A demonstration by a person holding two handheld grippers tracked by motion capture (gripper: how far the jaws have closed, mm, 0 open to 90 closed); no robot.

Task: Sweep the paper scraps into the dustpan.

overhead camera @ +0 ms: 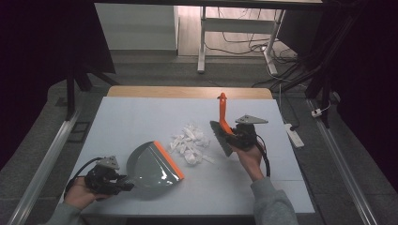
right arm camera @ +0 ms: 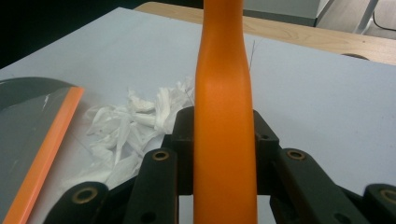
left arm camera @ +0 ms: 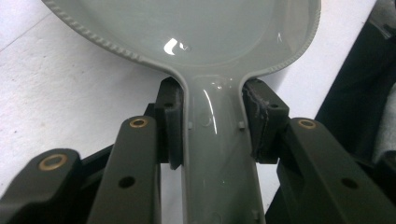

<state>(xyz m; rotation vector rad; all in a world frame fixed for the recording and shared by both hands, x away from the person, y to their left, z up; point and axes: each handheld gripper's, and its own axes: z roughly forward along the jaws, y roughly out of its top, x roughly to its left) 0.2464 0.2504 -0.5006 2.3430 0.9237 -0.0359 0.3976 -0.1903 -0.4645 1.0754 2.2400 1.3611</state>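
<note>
A grey dustpan (overhead camera: 152, 166) with an orange lip lies on the white table at the front left. My left gripper (overhead camera: 123, 184) is shut on its handle (left arm camera: 217, 154), pads pressing both sides. A pile of white paper scraps (overhead camera: 190, 140) sits in the middle of the table, between pan and brush. My right gripper (overhead camera: 234, 136) is shut on the orange handle (right arm camera: 224, 140) of a hand brush (overhead camera: 221, 137), held just right of the scraps with the dark bristles toward them and the handle pointing away. The scraps (right arm camera: 135, 126) and the dustpan lip (right arm camera: 46, 149) lie left of the handle.
The white table top (overhead camera: 131, 117) ends in a wooden strip (overhead camera: 187, 92) at the far edge. Beyond stand a desk frame (overhead camera: 202, 42) and floor cables. A power strip (overhead camera: 294, 135) lies on the floor to the right.
</note>
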